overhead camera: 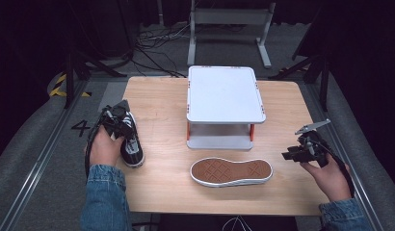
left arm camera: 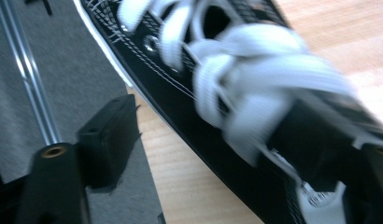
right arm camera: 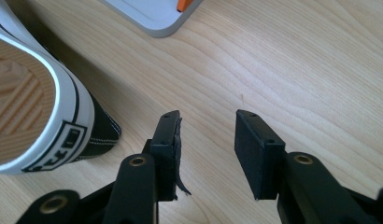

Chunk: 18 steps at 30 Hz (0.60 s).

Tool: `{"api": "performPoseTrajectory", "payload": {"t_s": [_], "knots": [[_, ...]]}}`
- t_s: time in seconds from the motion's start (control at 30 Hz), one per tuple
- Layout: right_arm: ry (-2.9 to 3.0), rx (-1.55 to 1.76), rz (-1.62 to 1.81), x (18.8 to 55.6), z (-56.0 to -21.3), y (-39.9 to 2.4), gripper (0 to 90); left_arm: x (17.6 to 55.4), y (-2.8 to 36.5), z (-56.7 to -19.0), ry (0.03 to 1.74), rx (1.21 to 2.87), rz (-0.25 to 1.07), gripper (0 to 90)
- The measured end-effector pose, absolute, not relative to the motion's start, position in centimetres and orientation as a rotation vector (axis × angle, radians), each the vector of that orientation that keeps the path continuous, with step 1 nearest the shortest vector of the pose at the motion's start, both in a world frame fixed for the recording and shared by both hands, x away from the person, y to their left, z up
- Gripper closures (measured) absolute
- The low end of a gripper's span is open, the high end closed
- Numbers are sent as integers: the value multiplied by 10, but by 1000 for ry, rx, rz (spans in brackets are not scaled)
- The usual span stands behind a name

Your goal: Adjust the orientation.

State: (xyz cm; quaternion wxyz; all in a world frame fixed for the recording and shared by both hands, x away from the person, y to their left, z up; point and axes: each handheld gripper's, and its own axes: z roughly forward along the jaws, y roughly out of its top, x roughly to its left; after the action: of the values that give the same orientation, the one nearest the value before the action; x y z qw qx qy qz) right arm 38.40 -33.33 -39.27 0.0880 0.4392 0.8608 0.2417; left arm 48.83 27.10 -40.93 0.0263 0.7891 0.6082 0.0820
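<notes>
A black sneaker with white laces (overhead camera: 133, 152) stands upright at the table's left edge. My left gripper (overhead camera: 118, 127) comes down over its lace area. In the left gripper view the sneaker (left arm camera: 255, 84) lies between the jaws of the left gripper (left arm camera: 245, 130), and the left pad stands clear of its side, so the gripper is open. The second sneaker (overhead camera: 231, 172) lies on its side at the front middle, tan sole showing. My right gripper (overhead camera: 287, 155) hovers just right of its heel (right arm camera: 35, 102). The right gripper (right arm camera: 206, 119) is open over bare wood, with nothing between its jaws.
A white two-level stand (overhead camera: 224, 96) with orange posts sits at the middle back of the wooden table (overhead camera: 157, 106); its lower shelf (right arm camera: 152, 18) is near the right gripper. Grey floor and metal rails run along both table sides.
</notes>
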Motion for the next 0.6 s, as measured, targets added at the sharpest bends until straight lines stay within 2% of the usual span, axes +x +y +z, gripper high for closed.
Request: {"api": "performPoseTrajectory", "payload": {"t_s": [0.03,0.13,0.17,0.2,0.3,0.33,0.37,0.43,0.6], "knots": [[2562,1307,716,383,-393,-335,613,490,273,-409,1862,2427,256,248],[2554,1318,712,380,-393,-337,611,490,273,-406,1819,2426,257,408],[2555,1320,711,380,-393,-337,610,491,272,-405,1794,2434,249,408],[2555,1326,711,379,-394,-338,610,492,270,-405,1776,2451,254,468],[2563,1314,706,378,-395,-337,610,493,269,-403,1803,2445,252,569],[2562,1311,706,378,-395,-336,609,491,270,-401,1811,2431,219,672],[2563,1306,709,378,-395,-336,610,489,270,-399,1810,2424,239,743],[2565,1301,708,378,-394,-336,610,488,273,-397,1887,2348,201,757],[2561,1302,722,380,-393,-337,610,482,265,-391,1894,2333,170,772]]}}
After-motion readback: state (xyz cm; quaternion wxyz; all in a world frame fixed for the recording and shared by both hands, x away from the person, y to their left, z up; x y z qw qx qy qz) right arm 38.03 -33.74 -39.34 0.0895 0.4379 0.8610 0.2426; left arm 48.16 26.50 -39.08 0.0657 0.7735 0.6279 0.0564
